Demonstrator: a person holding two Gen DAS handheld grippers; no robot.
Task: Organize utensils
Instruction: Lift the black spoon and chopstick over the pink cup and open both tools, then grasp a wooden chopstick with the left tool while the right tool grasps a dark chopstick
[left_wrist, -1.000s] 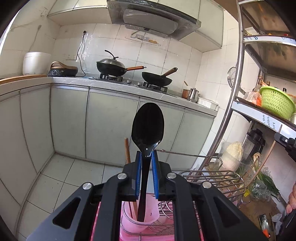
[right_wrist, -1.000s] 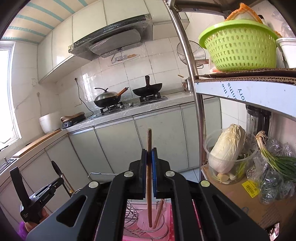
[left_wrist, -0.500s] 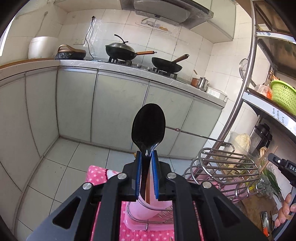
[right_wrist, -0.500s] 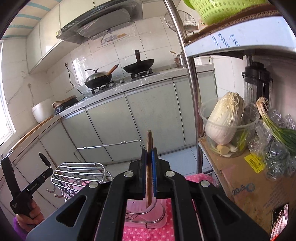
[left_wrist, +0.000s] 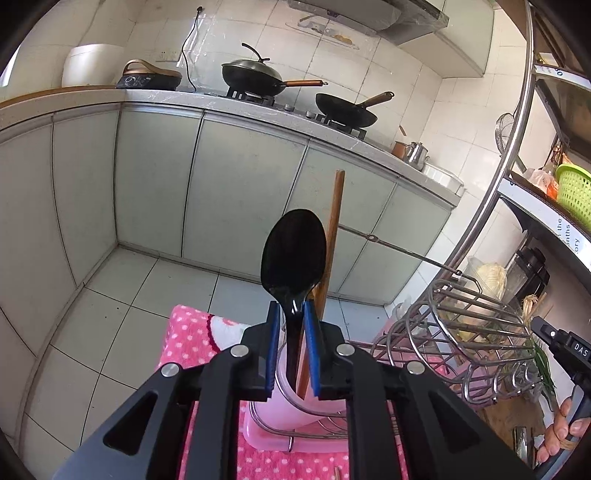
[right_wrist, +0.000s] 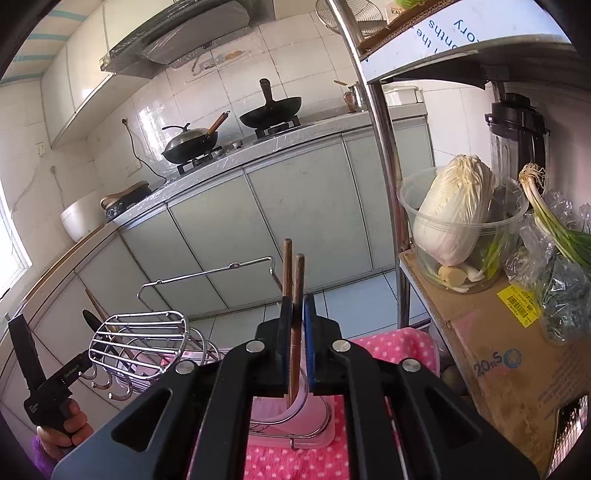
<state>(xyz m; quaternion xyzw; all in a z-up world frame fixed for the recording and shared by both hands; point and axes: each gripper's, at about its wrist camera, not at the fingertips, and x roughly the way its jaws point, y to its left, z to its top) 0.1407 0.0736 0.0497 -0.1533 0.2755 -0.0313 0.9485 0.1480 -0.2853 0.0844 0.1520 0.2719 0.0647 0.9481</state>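
A black spoon (left_wrist: 293, 254) stands bowl-up with its handle down in a pink cup (left_wrist: 280, 410), and a wooden chopstick (left_wrist: 334, 229) leans behind it. My left gripper (left_wrist: 293, 306) straddles the spoon's neck. Its jaws are opening and a gap shows on the left side. Two wooden chopsticks (right_wrist: 291, 273) stand in another pink cup (right_wrist: 295, 413) between the jaws of my right gripper (right_wrist: 297, 306). Those jaws are opening too, with a gap beside the right pad. Both cups sit in the ends of a wire rack (right_wrist: 140, 332).
The rack stands on a pink dotted towel (left_wrist: 192, 343). Close on the right are a steel shelf post (right_wrist: 391, 206) and a cardboard box (right_wrist: 517, 369) bearing a tub of cabbage (right_wrist: 458, 206) and green onions. Cabinets and tiled floor lie behind. A hand (right_wrist: 66, 424) holds the other gripper.
Both grippers came down toward the rack. The spoon handle and the chopsticks now reach down into their pink cups. Both pairs of jaws have parted slightly.
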